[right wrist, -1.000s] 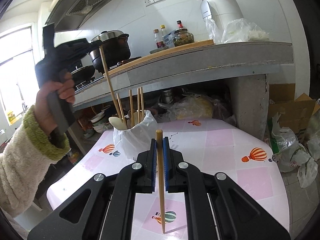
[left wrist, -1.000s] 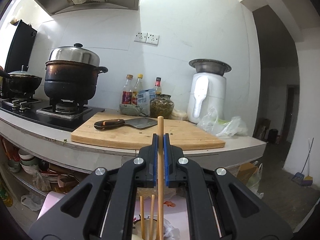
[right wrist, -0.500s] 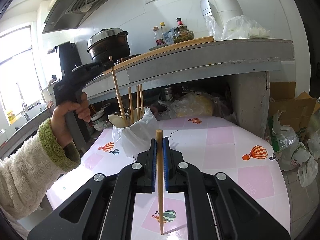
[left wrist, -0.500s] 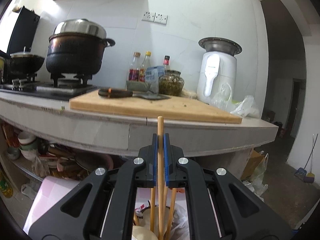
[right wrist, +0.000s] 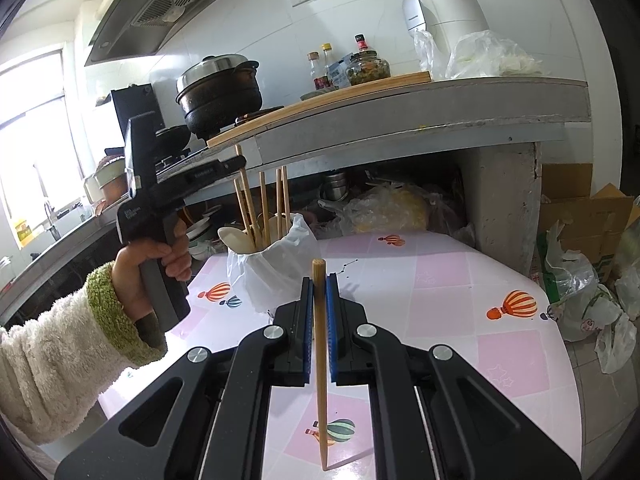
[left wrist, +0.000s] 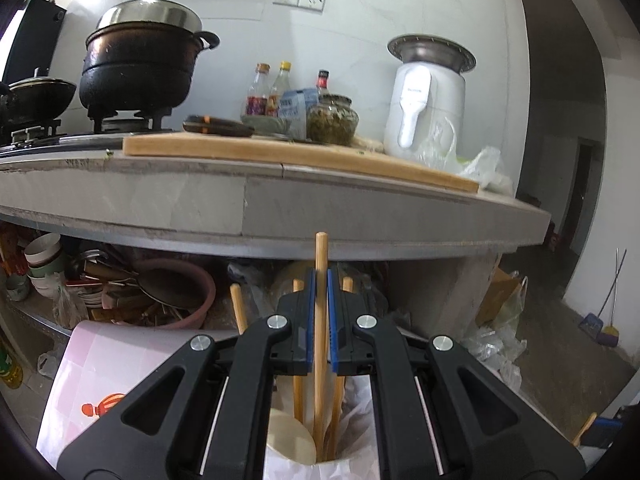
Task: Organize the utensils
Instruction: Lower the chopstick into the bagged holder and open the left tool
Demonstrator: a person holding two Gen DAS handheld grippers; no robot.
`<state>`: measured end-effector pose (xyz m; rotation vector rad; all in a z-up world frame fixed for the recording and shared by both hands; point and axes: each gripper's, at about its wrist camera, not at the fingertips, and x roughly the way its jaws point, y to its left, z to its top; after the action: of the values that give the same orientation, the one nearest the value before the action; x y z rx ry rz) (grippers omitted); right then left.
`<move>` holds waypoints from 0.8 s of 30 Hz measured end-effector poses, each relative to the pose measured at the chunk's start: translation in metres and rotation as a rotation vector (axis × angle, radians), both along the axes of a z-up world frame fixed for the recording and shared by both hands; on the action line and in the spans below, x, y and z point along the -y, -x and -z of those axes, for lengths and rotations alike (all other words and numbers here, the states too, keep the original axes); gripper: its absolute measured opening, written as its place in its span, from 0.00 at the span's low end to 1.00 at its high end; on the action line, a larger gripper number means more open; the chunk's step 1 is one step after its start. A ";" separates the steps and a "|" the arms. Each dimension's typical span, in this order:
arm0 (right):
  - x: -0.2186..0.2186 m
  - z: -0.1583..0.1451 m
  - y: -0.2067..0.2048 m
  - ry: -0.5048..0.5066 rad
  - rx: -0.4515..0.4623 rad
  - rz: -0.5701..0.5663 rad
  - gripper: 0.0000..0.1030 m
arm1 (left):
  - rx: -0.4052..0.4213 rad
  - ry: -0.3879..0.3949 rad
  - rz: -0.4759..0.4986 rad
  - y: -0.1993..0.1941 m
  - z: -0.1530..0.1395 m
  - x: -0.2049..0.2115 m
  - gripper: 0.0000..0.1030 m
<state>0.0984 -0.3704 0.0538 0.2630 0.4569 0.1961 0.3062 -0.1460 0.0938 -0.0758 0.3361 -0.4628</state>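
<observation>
Left wrist view: left claw (left wrist: pixel 319 322) clenched on chopstick (left wrist: pixel 320 340), tip inside holder (left wrist: pixel 348 468) at 6 o'clock. Chopstick to be lowered straight, then released. Right claw (right wrist: pixel 319 330) grasping second chopstick (right wrist: pixel 320 380) above desk (right wrist: pixel 440 300).

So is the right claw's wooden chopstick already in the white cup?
No, the right claw holds its wooden chopstick above the pink table.
</observation>
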 end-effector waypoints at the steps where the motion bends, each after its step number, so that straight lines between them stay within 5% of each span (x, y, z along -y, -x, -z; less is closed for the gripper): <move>1: 0.000 0.000 0.000 0.000 0.000 0.000 0.06 | -0.009 -0.009 0.003 -0.001 0.003 0.002 0.05; 10: 0.001 0.000 0.000 -0.004 -0.002 0.001 0.06 | -0.065 -0.075 0.026 -0.004 0.025 0.018 0.05; 18: 0.003 0.000 0.000 -0.007 -0.004 0.002 0.06 | -0.089 -0.051 0.106 -0.001 0.023 0.024 0.07; 24: 0.002 -0.001 -0.001 0.000 -0.004 0.001 0.06 | -0.087 -0.013 0.126 0.012 0.017 0.014 0.42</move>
<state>0.0998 -0.3725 0.0545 0.2640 0.4610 0.1943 0.2938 -0.1598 0.0765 -0.0621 0.4305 -0.5827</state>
